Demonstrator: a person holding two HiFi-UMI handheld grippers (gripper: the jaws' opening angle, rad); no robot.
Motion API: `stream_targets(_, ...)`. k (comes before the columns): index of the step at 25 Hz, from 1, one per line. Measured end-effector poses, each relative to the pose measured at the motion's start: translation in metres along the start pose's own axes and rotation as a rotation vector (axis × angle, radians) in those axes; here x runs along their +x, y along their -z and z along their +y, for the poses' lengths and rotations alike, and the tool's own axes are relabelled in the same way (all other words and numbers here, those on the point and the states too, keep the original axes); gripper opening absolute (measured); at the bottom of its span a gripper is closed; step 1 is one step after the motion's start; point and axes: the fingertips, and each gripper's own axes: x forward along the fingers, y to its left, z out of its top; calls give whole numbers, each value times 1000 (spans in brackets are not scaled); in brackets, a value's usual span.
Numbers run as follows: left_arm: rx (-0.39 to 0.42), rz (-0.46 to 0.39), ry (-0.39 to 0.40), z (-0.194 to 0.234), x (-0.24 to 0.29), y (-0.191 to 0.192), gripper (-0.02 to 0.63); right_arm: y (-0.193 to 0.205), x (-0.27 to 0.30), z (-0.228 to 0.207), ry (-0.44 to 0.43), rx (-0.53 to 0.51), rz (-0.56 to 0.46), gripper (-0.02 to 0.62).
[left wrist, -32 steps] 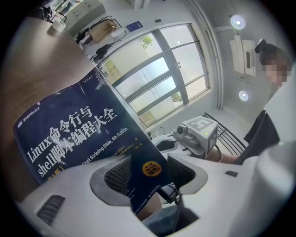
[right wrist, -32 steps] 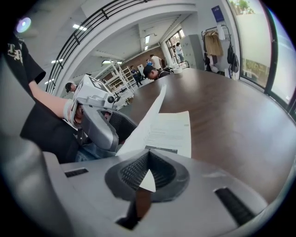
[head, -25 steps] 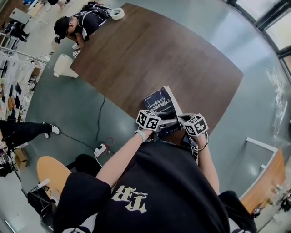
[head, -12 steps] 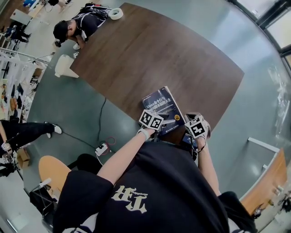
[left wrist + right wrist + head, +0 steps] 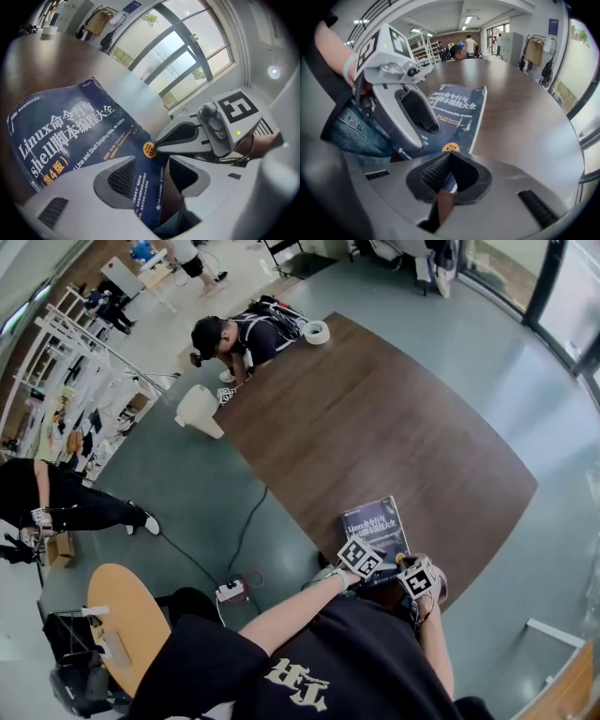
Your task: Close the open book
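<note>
A thick dark-blue book [image 5: 375, 526] with a white Linux title lies closed and flat on the brown table [image 5: 394, 427], near its front edge. My left gripper [image 5: 364, 555] is at the book's near left corner. In the left gripper view [image 5: 152, 164] the book's [image 5: 70, 136] lower edge runs between its jaws, with a gap showing on the right side. My right gripper [image 5: 416, 577] is at the near right corner. In the right gripper view [image 5: 450, 157] its tips meet just before the orange sticker on the cover [image 5: 454, 110]. I cannot tell whether they pinch anything.
A person [image 5: 234, 338] bends over the table's far end, beside a roll of tape [image 5: 317, 332]. On the floor to the left are a white object [image 5: 199, 409], a power strip with its cable [image 5: 231, 592] and a round wooden top [image 5: 127, 615].
The book's raised cover has come down flat and the book is closed. Both grippers have sunk with it towards the table. The head view has swung to show more of the room.
</note>
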Motion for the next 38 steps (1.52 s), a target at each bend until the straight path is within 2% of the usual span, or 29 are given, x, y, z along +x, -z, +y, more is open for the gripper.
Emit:
stream_targets(3, 39, 16, 9, -8, -10, 0, 232, 2, 6, -4, -5, 18, 43, -12)
stream_targets(5, 53, 29, 15, -3, -14, 10, 232, -2, 15, -4, -27, 36, 31, -12)
stream_targets(8, 35, 21, 10, 8, -21, 24, 232, -11, 26, -4, -45, 30, 0, -12)
stream_targets(10, 14, 33, -22, 11, -27, 33, 218, -13, 27, -3, -51, 39, -22, -12)
stream_targets(11, 9, 55, -48, 12, -29, 40, 170, -13, 23, -4, -46, 44, -39, -12)
stream_targets(13, -2, 91, -87, 13, -27, 50, 6, -10, 16, -7, -33, 60, -65, -12)
stream_targets(18, -107, 11, -119, 24, -28, 62, 6, -14, 21, -3, -36, 35, -107, -12)
stream_targets(21, -117, -30, -164, 28, -32, 60, 6, -24, 20, -9, -34, 33, -162, -12)
stream_targets(24, -118, -80, -176, 25, -35, 58, 6, -24, 12, -10, -39, 34, -191, -12)
stream_targets(31, -112, -133, -113, 3, -37, 75, 6, -31, -21, 13, -46, 23, -279, -12)
stream_targets(38, -58, -269, -52, -26, -69, 69, 6, -35, -52, 46, -13, 18, -337, -12)
